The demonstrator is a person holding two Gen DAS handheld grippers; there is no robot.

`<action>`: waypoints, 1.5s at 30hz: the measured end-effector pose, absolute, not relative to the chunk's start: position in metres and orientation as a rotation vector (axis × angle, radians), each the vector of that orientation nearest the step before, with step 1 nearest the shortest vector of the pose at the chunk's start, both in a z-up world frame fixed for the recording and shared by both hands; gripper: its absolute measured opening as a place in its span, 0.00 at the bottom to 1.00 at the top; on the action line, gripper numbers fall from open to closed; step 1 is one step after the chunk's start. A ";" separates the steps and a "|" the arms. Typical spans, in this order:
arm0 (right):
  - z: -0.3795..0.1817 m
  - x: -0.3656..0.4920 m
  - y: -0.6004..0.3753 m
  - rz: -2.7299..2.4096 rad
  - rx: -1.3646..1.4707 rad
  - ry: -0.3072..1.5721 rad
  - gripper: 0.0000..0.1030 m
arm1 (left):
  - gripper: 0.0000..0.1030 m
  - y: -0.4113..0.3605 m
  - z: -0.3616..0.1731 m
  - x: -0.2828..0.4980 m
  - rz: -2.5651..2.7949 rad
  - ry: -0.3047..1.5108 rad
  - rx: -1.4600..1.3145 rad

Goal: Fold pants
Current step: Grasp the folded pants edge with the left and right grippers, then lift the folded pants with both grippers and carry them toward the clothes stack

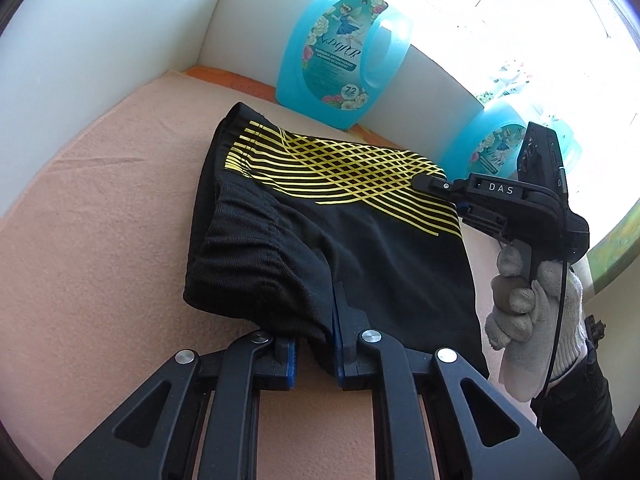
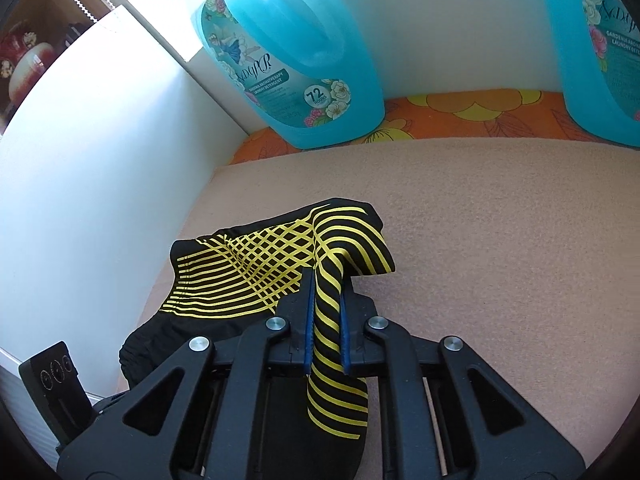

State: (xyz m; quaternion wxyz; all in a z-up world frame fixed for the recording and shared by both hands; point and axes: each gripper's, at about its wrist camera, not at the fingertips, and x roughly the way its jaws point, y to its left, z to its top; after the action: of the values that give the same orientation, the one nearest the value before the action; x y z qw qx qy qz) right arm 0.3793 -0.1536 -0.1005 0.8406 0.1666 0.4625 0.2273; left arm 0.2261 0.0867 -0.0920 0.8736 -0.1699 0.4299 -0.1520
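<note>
The black pants (image 1: 360, 236) with yellow crossed stripes lie folded on the peach cloth. My left gripper (image 1: 316, 344) is shut on the elastic waistband end at the near edge. My right gripper (image 2: 326, 312) is shut on a yellow-striped fold of the pants (image 2: 248, 272), with cloth hanging down between its pads. In the left wrist view the right gripper (image 1: 430, 184) reaches in from the right onto the striped edge, held by a gloved hand (image 1: 520, 300).
Two blue laundry detergent jugs (image 1: 340, 52) (image 1: 488, 140) stand at the back against a white wall (image 1: 100, 60); they also show in the right wrist view (image 2: 288, 60) (image 2: 600, 40). An orange flowered cloth (image 2: 460, 116) lies under them. Peach cloth (image 2: 500, 240) spreads to the right.
</note>
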 end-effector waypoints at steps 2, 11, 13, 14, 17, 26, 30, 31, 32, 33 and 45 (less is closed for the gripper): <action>-0.093 0.375 -0.150 0.484 0.319 0.964 0.10 | 0.11 0.084 -0.087 0.221 -0.321 0.879 -0.335; -0.058 0.351 -0.142 0.499 0.220 0.908 0.10 | 0.11 0.070 -0.068 0.203 -0.355 0.812 -0.295; -0.051 0.346 -0.143 0.501 0.213 0.897 0.10 | 0.11 0.068 -0.066 0.200 -0.364 0.800 -0.299; -0.048 0.344 -0.143 0.502 0.209 0.893 0.10 | 0.11 0.067 -0.065 0.198 -0.369 0.795 -0.300; -0.040 0.336 -0.143 0.501 0.193 0.880 0.10 | 0.11 0.066 -0.063 0.196 -0.383 0.785 -0.307; -0.017 0.319 -0.161 0.476 0.194 0.842 0.10 | 0.11 0.052 -0.047 0.193 -0.428 0.751 -0.312; -0.002 0.309 -0.175 0.458 0.194 0.815 0.10 | 0.11 0.038 -0.037 0.193 -0.461 0.735 -0.300; 0.001 0.306 -0.179 0.451 0.192 0.808 0.10 | 0.11 0.033 -0.034 0.192 -0.471 0.732 -0.297; 0.005 0.303 -0.184 0.445 0.190 0.802 0.10 | 0.11 0.029 -0.032 0.191 -0.479 0.727 -0.293; 0.008 0.300 -0.188 0.440 0.189 0.796 0.10 | 0.11 0.025 -0.030 0.190 -0.486 0.722 -0.292; 0.054 0.262 -0.263 0.360 0.168 0.707 0.10 | 0.11 -0.051 0.004 0.188 -0.604 0.676 -0.249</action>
State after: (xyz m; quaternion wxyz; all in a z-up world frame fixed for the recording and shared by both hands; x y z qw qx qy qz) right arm 0.2618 -0.2635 0.0545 0.9189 0.0819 0.3437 0.1753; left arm 0.1876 -0.0506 0.0041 0.8917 -0.1197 0.3255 -0.2909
